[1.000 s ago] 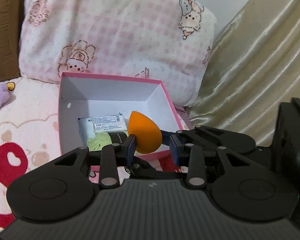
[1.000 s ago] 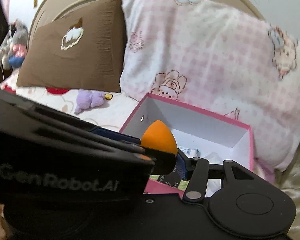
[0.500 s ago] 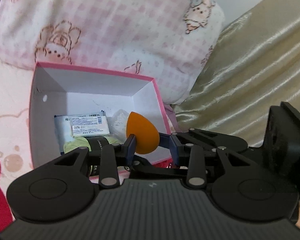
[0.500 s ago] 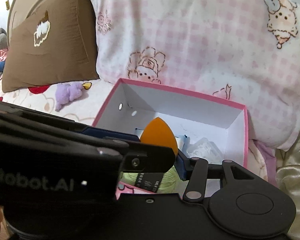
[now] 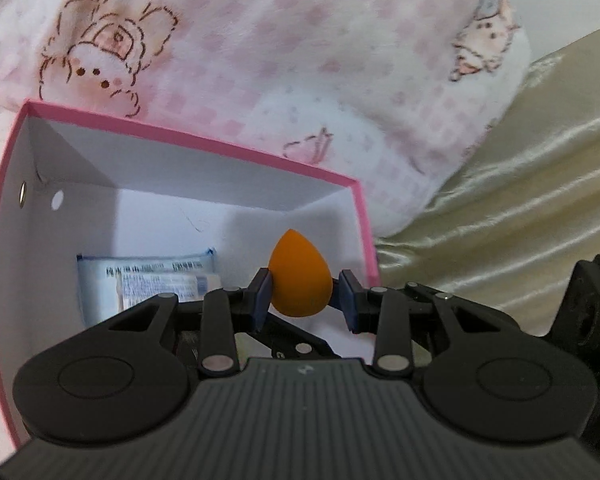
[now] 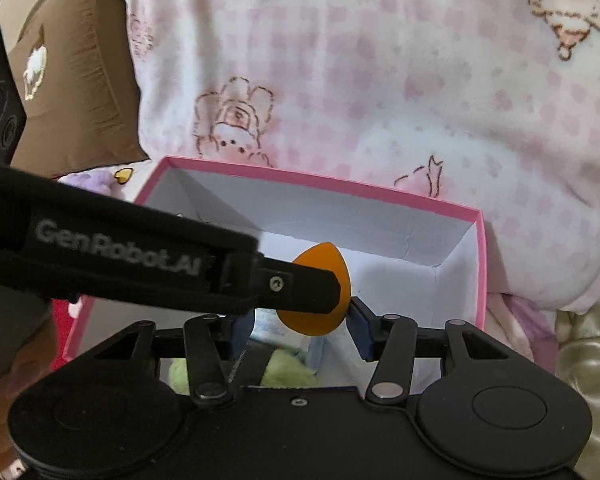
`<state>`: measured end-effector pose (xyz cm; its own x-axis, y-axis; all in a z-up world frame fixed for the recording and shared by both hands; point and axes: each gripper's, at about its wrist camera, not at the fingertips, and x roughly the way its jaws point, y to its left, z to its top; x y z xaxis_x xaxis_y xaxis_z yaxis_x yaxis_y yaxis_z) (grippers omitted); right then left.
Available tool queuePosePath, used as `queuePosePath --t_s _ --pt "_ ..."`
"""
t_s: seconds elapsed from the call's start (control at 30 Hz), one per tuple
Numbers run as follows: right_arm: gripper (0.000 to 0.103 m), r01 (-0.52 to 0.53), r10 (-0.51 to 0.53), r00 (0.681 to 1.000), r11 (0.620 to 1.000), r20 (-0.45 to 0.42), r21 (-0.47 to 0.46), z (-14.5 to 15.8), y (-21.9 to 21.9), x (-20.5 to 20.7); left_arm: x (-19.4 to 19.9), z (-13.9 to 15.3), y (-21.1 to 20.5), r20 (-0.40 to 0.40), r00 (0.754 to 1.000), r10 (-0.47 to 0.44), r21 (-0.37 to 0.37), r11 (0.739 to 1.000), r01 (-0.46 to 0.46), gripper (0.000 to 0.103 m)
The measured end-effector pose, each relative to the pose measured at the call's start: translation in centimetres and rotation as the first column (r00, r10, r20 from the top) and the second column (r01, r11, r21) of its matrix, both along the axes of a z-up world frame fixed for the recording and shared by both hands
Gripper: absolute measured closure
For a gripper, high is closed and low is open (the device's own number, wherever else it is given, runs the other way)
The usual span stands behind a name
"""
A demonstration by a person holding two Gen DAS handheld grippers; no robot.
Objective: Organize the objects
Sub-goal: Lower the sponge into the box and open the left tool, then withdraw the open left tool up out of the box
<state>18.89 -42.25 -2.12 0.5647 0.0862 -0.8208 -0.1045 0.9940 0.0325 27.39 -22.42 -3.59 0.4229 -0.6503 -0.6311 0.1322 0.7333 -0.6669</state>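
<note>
My left gripper [image 5: 303, 299] is shut on an orange teardrop sponge [image 5: 300, 276] and holds it over the open pink box [image 5: 188, 140], near its right inner wall. The box has white inner walls and holds a white and blue packet [image 5: 152, 276]. In the right wrist view the sponge [image 6: 320, 316] sits behind the left gripper's black finger, above the same box [image 6: 420, 200]. My right gripper [image 6: 298, 330] is open and empty, just behind the sponge at the box's near edge. A light green soft item [image 6: 288, 372] lies in the box below it.
A pink checked pillow [image 5: 280, 60] with cartoon animals stands right behind the box. Shiny beige fabric [image 5: 520, 200] lies to the right. A brown cushion [image 6: 72, 80] and a small purple plush [image 6: 96, 180] are at the left.
Both grippers have moved forward and down toward the box. The orange sponge now hangs inside the box opening rather than at its near rim.
</note>
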Motion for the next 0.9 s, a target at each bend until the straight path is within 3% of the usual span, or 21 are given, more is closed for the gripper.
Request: queuePosePath --t_s 0.2,0.47,0.63,0.73,0.9 --pt "0.047 0.007 -0.008 1.0 1.0 -0.022 -0.025 -2.3 -0.9 2.6 2.0 -1.3 -1.2 -0.003 1.0 -0.002 0.052 0.999 0.002 0.069" --pt "0.047 0.017 -0.016 0.999 1.0 -0.028 0.026 -4.0 -2.1 3.6 3.3 -3.0 -1.4 -0.005 1.0 -0.005 0.067 0.998 0.005 0.069" --pt "0.047 0.029 -0.029 0.999 1.0 -0.04 0.001 -4.4 -1.8 4.4 4.3 -3.6 -2.0 0.001 1.0 -0.004 0.142 0.99 0.003 0.069" --pt "0.047 0.028 -0.03 0.998 0.999 -0.051 -0.042 -4.5 -1.5 4.9 4.4 -3.5 -2.0 -0.01 1.0 -0.001 0.146 0.989 0.002 0.069" --pt "0.047 0.045 -0.046 0.998 0.998 -0.038 -0.037 -3.8 -2.5 3.0 2.7 -1.4 -1.0 0.049 0.999 -0.023 0.181 0.983 0.014 0.066"
